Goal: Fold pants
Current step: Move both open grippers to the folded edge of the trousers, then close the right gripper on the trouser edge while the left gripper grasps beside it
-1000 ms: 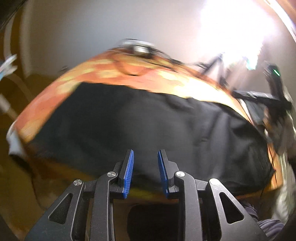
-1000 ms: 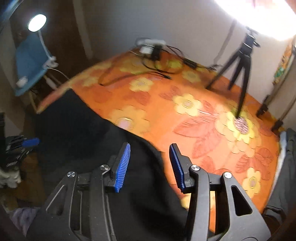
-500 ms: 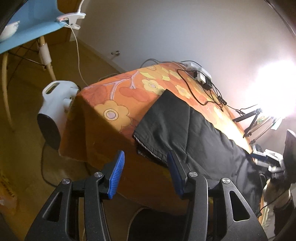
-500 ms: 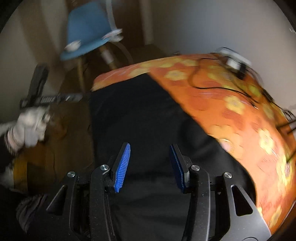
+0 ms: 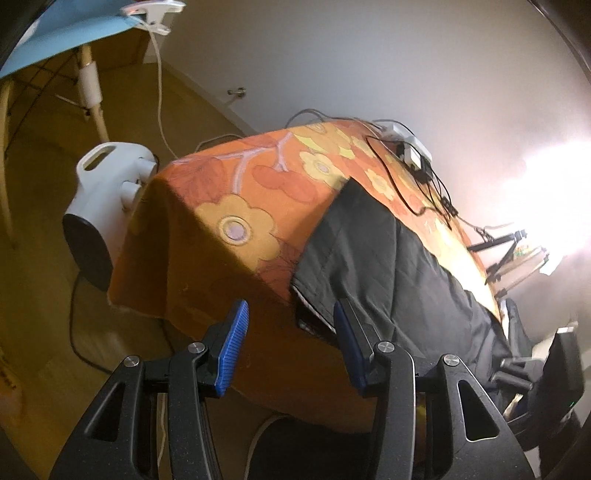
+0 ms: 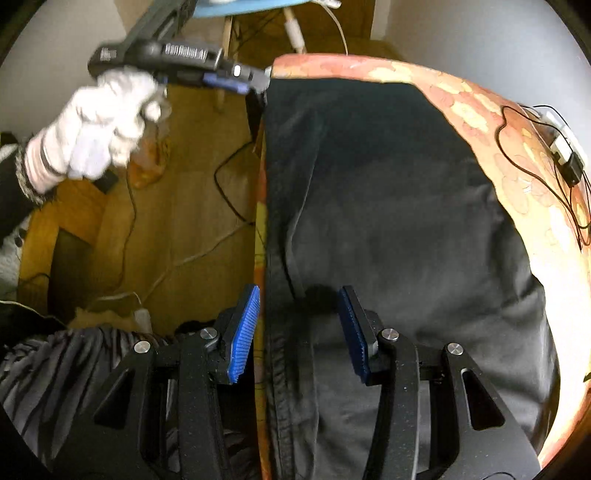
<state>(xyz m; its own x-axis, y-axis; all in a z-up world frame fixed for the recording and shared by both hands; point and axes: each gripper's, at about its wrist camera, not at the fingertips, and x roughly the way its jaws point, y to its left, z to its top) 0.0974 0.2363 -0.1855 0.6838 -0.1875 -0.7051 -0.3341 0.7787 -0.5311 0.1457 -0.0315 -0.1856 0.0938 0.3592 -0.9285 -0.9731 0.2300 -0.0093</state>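
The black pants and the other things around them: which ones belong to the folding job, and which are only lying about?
Belong to the job:
- black pants
- left gripper, open
- right gripper, open
- table with the orange flowered cloth, which bears the pants

Only lying about:
- white adapter and black cables
- white heater on the floor
- blue chair
- tripod

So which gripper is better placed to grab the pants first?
Probably the left gripper: open, its fingers flank the pants hem corner at the table edge. The right gripper is open over flat mid-cloth.
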